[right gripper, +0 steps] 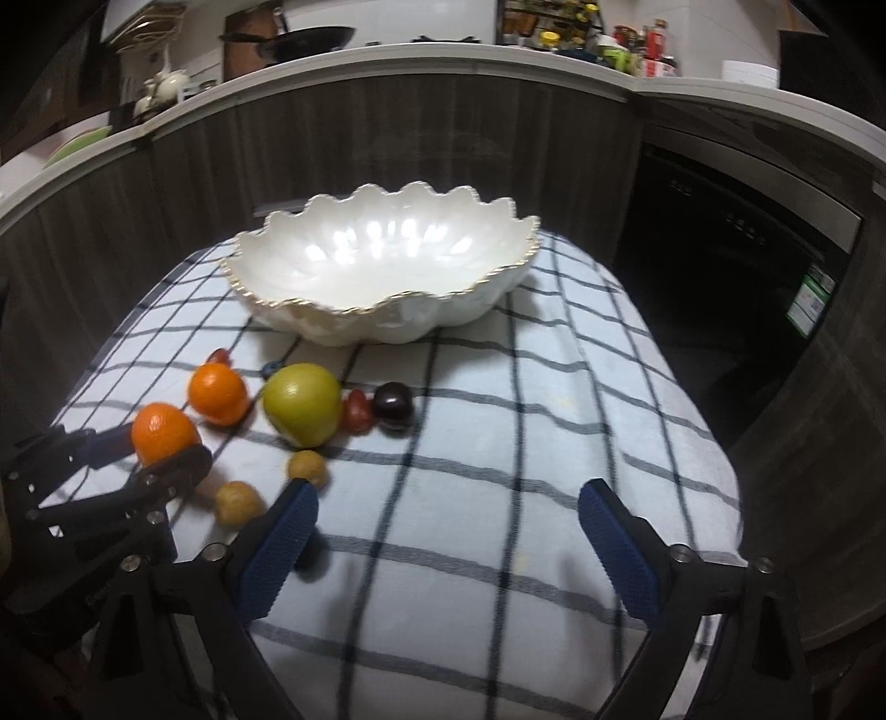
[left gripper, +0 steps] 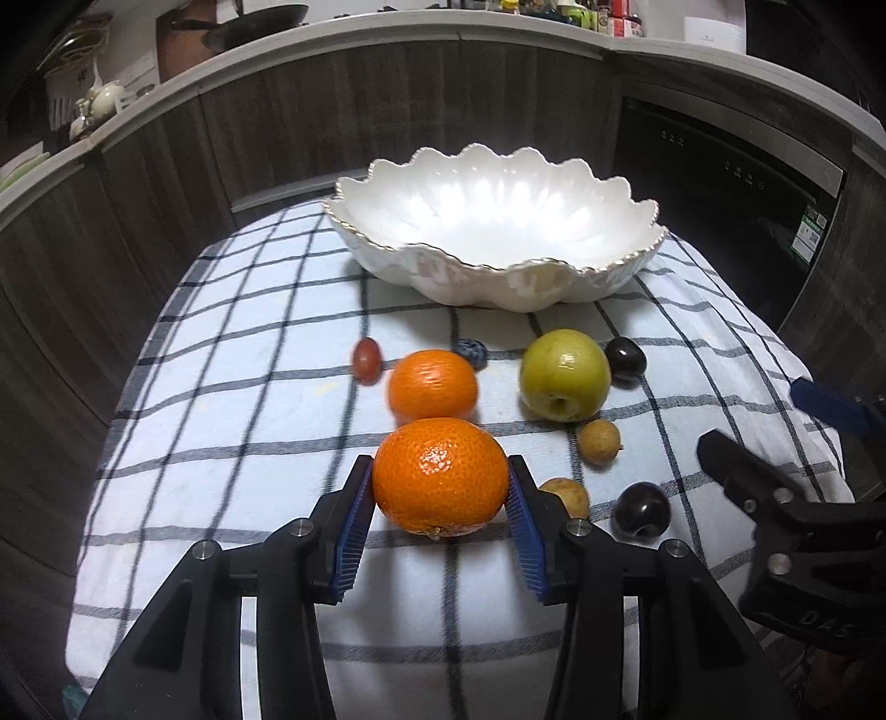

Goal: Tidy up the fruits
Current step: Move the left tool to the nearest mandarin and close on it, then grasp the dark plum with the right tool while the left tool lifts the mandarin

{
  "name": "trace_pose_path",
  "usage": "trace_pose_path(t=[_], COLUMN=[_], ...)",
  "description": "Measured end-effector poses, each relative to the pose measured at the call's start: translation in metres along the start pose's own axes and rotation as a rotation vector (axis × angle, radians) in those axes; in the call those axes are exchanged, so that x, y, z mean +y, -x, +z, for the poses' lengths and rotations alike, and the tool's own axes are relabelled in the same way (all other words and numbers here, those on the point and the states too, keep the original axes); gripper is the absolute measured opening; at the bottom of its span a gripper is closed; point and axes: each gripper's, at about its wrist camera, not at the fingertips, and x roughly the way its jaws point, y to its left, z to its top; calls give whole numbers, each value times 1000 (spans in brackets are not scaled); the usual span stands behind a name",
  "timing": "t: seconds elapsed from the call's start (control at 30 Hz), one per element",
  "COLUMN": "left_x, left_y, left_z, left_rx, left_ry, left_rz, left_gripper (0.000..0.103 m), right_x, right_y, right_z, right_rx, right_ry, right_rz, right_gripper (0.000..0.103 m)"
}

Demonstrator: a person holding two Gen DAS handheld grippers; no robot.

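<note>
Mandarin gripped above the checked cloth
A mandarin (left gripper: 440, 477) is clamped by the left gripper (left gripper: 440, 501) short of the white bowl (left gripper: 637, 260); the right gripper (right gripper: 448, 531) is held wide, empty.

Background's just a checked cloth (right gripper: 498, 554) over the table, a dark wood-panel counter front (left gripper: 332, 111), a black appliance (left gripper: 720, 194) on the right, plus a pan (right gripper: 310, 41) and bottles (right gripper: 637, 47) up on the counter.

Looking steeply down along each gripper's fingers from close above the cloth (left gripper: 232, 310), left view nearer the fruit, right view further right, both facing and sharing the bowl (left gripper: 498, 221).
</note>
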Motion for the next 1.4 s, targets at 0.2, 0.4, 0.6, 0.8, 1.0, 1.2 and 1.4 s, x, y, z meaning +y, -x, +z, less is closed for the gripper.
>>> trace_pose_path(t=[0.2,0.4,0.6,0.8,1.0,1.2,1.4], left_x=[12,21,26,28,24,22,21], left_y=[8,11,11,14,20,22,25], left_z=[-7,-13,-19,-21,-17,-10,5], left_rx=[5,2,9,7,-10,-10,-26], left_ry=[20,37,45,45,34,30,26], left_rz=[7,16,32,37,43,46,42], left_gripper=[46,46,46,46,46,46,46], right_x=[17,36,51,57,56,50,40], right_y=[-7,-14,-21,-26,-25,-16,-11], right_z=[-4,-10,-18,-23,-24,-17,-2], right_rx=[39,74,104,127,122,98,82], right_ry=[32,75,117,130,133,122,93], right_rz=[62,100,128,149,159,139,128], right_gripper=[77,67,55,35,29,29,29])
